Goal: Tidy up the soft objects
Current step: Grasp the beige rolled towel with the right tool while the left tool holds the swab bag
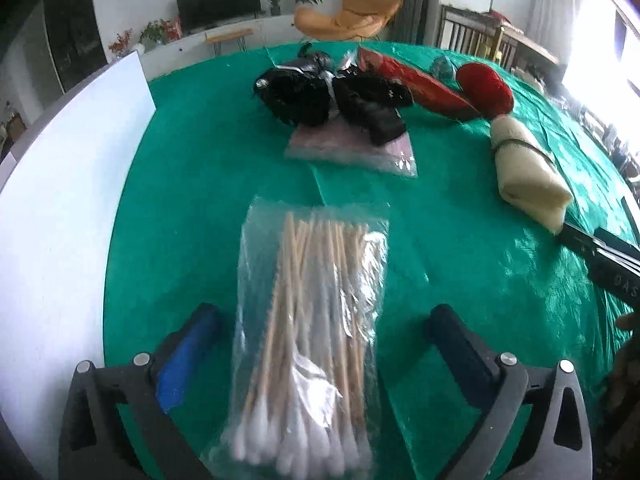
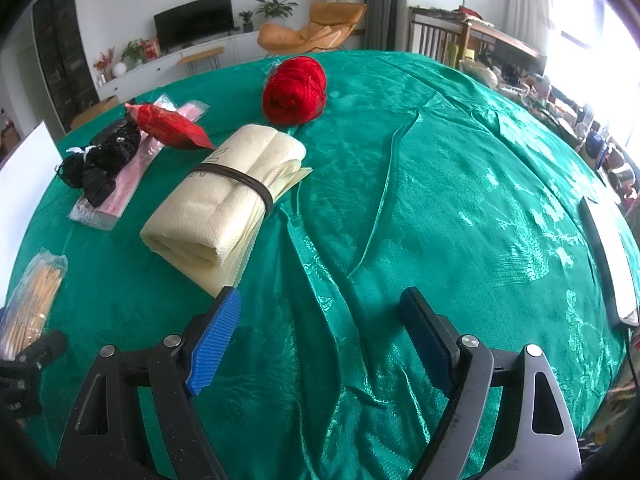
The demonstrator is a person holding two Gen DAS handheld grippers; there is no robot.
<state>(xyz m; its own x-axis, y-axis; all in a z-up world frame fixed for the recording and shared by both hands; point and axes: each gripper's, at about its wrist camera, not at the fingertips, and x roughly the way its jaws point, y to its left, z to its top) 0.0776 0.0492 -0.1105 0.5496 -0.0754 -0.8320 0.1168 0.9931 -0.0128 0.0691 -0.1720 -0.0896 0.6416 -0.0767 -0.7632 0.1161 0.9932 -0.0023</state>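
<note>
Green tabletop (image 1: 460, 240): left tool (image 1: 320, 336) wide open astride swab bag (image 1: 312, 320), holding nothing; closing could crush swabs. Right tool (image 2: 320, 332) open, empty.

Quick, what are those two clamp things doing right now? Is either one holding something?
Left hand-held gripper: open, holding nothing; the bag of cotton swabs lies loose between its fingers.
Right hand-held gripper: open, empty, above the green tablecloth.
</note>
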